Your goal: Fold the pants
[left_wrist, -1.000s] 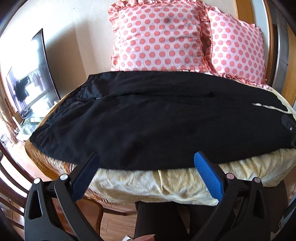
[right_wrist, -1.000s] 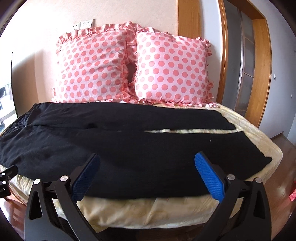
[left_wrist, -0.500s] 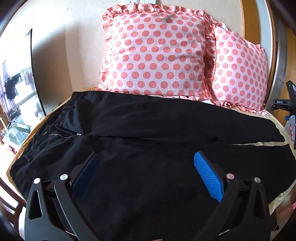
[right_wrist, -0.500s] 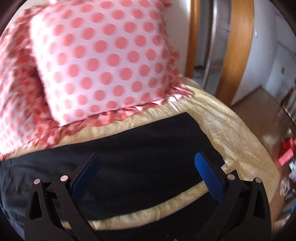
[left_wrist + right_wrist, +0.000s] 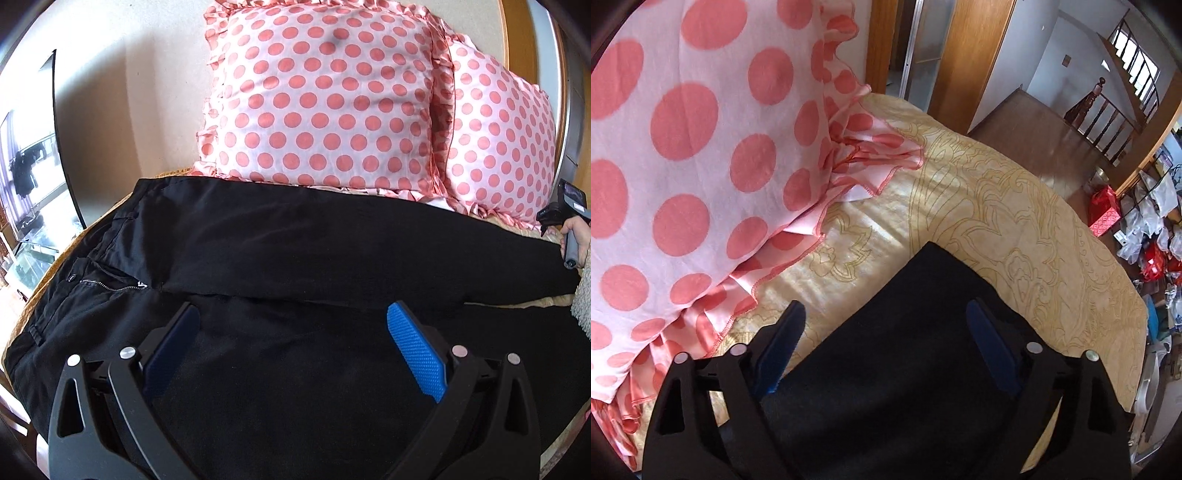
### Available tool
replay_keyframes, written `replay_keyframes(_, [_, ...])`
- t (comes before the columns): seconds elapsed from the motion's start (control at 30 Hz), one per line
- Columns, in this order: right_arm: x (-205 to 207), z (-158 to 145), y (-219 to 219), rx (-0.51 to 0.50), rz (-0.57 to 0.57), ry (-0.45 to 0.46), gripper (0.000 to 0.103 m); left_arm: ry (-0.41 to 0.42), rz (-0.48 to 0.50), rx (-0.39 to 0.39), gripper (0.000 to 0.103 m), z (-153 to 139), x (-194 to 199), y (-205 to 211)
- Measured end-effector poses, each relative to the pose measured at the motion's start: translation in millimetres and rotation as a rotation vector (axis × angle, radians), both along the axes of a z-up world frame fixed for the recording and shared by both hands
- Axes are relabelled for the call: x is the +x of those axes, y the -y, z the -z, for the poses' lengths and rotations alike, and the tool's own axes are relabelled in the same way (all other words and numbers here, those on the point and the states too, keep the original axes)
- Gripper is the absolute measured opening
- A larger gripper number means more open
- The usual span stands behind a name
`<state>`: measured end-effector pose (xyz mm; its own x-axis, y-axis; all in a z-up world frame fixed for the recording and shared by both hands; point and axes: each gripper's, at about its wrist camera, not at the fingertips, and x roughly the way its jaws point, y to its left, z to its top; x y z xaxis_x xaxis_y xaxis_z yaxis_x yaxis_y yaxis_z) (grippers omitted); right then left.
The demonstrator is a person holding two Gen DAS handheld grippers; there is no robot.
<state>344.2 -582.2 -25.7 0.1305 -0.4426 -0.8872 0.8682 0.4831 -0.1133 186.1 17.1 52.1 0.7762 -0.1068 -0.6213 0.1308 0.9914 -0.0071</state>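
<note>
Bedroom, left wrist view: black pants (image 5: 295, 251) spread flat on yellow bedspread (image 5: 524, 302) below polka-dot pillows (image 5: 325, 96); my left gripper (image 5: 295, 354) spread above thigh, holding nothing. Right wrist view: right gripper (image 5: 886, 345) spread over far leg hem (image 5: 923, 295), probably lined up to pinch it for the fold.

A bed (image 5: 1015, 206) with a yellow patterned cover carries everything. Black pants (image 5: 295, 251) lie spread flat across it. Two pink polka-dot pillows (image 5: 332, 96) stand at its far edge, against the wall
</note>
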Motion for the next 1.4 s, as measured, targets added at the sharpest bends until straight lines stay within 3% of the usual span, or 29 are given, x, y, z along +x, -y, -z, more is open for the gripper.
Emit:
replay_keyframes(0.07, [-3.4,5.2,-0.7,-0.002,-0.007,-0.008,0.080,-0.019,0.020,-0.024,0.101,3.1,2.0,0.0])
replay_keyframes(0.13, [-11.3,5.7,-1.9,-0.004,-0.012,0.026,0.077,-0.034,0.028,-0.052,0.101,5.1,3.1,-2.2])
replay_keyframes(0.2, [-17.4,4.7,-4.3,0.008,-0.038,0.065,0.068,-0.038,0.039,-0.093,0.101,6.2,2.2,-6.2])
replay_keyframes(0.3, [-24.0,4.3,-5.6,0.034,-0.066,0.105,0.043,-0.049,0.060,-0.168,0.101,5.7,-0.6,-12.7])
replay_keyframes(0.33, [-27.8,3.8,-6.5,0.049,-0.075,0.126,0.031,-0.051,0.055,-0.174,0.101,5.4,-1.2,-13.7])
replay_keyframes(0.47, [-48.1,2.5,-9.1,0.098,-0.092,0.204,0.013,-0.035,0.019,-0.151,0.101,3.4,-8.7,-16.7])
replay_keyframes(0.7, [-121.3,-22.2,-32.2,0.102,-0.157,0.386,0.006,0.019,0.001,-0.098,0.101,-8.5,-22.4,-21.9])
replay_keyframes(0.83, [-181.9,-32.6,-49.7,0.106,-0.182,0.466,0.005,0.012,0.006,-0.150,0.101,-13.1,-24.2,-31.5])
replay_keyframes(1.03, [-267.8,-20.4,-82.5,0.152,-0.187,0.529,0.005,0.032,0.023,-0.165,0.101,-26.6,-22.5,-36.9])
replay_keyframes(1.17, [-285.9,-5.2,-92.5,0.206,-0.184,0.536,0.005,0.112,0.033,-0.184,0.101,-42.2,-13.1,-44.2])
replay_keyframes(1.3, [-288.5,-5.0,-89.5,0.217,-0.199,0.545,0.005,0.036,0.029,-0.170,0.101,-52.5,27.1,-48.8])
replay_keyframes(1.4, [-288.1,-9.3,-89.5,0.204,-0.211,0.554,0.005,-0.058,0.021,-0.233,0.101,-53.7,75.0,-56.4])
